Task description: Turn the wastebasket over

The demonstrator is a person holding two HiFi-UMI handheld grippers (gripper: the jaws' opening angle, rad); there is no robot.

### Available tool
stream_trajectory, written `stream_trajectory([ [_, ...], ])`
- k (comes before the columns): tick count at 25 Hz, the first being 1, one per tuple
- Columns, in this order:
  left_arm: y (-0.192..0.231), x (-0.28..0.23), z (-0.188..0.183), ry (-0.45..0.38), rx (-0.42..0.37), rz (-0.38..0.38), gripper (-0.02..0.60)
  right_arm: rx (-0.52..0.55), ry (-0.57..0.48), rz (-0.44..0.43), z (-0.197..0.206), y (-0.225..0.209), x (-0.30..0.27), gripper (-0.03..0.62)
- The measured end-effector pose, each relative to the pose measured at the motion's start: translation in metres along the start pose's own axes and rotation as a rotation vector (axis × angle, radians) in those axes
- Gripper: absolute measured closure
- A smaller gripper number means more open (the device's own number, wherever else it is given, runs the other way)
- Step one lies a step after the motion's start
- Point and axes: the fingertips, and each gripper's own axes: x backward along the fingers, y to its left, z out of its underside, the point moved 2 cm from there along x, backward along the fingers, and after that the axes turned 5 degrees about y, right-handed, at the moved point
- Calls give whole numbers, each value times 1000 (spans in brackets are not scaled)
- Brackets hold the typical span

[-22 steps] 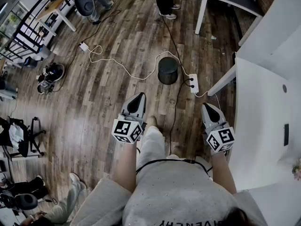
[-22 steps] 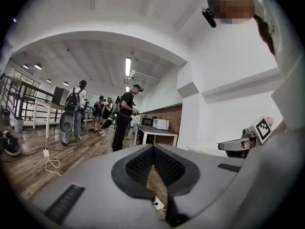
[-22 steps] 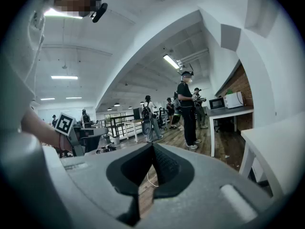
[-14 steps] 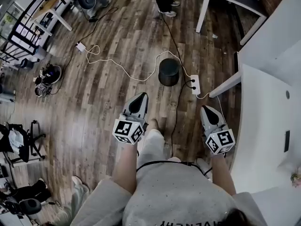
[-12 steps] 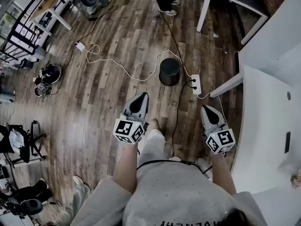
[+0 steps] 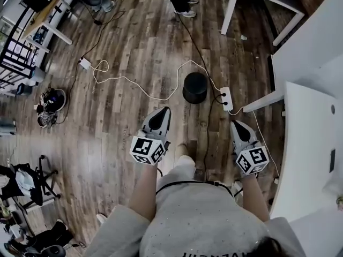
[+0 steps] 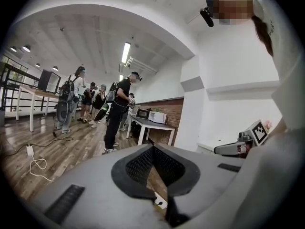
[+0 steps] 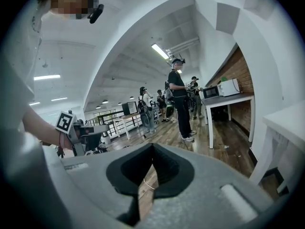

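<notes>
Head view: wastebasket stands well beyond both closed, empty grippers.

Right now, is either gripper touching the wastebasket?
Apart. The head view shows bare floor between the wastebasket and both the left gripper and the right gripper, which are shut and empty.
</notes>
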Motion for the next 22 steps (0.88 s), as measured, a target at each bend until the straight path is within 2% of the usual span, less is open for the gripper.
stream_trajectory([
  [5, 39, -16, -4, 21, -8, 39, 583, -69, -25, 55, -7, -2, -35, 594],
  [8, 60, -22, 1, 31, 8, 28, 583, -91, -22, 86, -5, -2, -51, 592],
  [18, 77, -53, 13, 24, 113, 29, 583, -142, 8, 70, 2, -13, -93, 592],
  [22, 88, -72, 23, 51, 126, 23, 583, -173, 31, 58, 10, -27, -116, 592],
])
